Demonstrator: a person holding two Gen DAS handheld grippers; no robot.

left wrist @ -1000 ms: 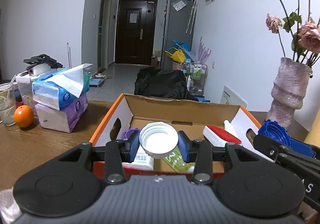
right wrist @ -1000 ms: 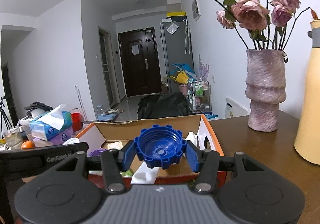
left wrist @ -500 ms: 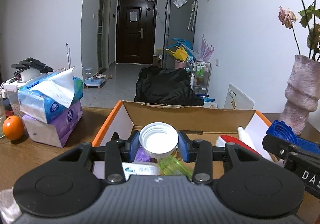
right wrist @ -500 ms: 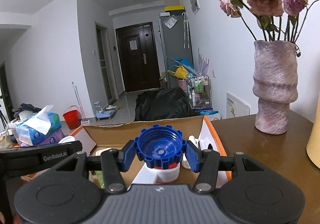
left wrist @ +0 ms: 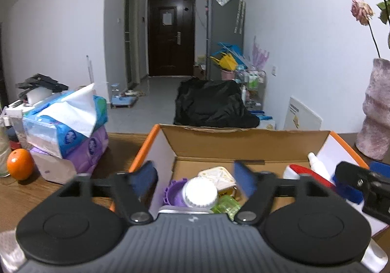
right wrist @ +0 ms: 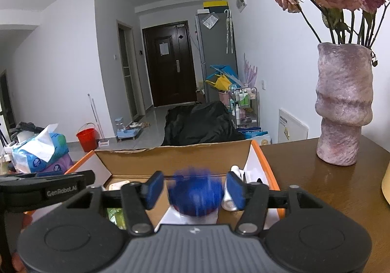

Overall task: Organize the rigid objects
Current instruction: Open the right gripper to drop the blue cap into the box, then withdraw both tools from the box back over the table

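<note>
My left gripper [left wrist: 193, 179] hovers over the near end of an orange-edged cardboard box [left wrist: 243, 131]. Its jaws are opening and grip nothing. A white lid [left wrist: 201, 192] lies below them in the box, next to a purple lid [left wrist: 171, 193], a cream square piece [left wrist: 218, 175] and a green bottle [left wrist: 226, 203]. My right gripper [right wrist: 195, 187] is over the right part of the same box [right wrist: 175, 151], jaws opening. A blue ridged lid [right wrist: 196, 196] shows blurred between its pads, free of both. Each gripper appears at the edge of the other's view.
Stacked tissue packs [left wrist: 65, 127] and an orange [left wrist: 19, 167] sit on the wooden table left of the box. A pink vase [right wrist: 343, 107] with roses stands to its right. A red-and-white item [left wrist: 299, 170] and a white bottle [left wrist: 316, 163] lie in the box's right side.
Both grippers moved forward over the box and their jaws opened. The white lid dropped from the left jaws into the box. The blue lid came loose from the right pads and is blurred.
</note>
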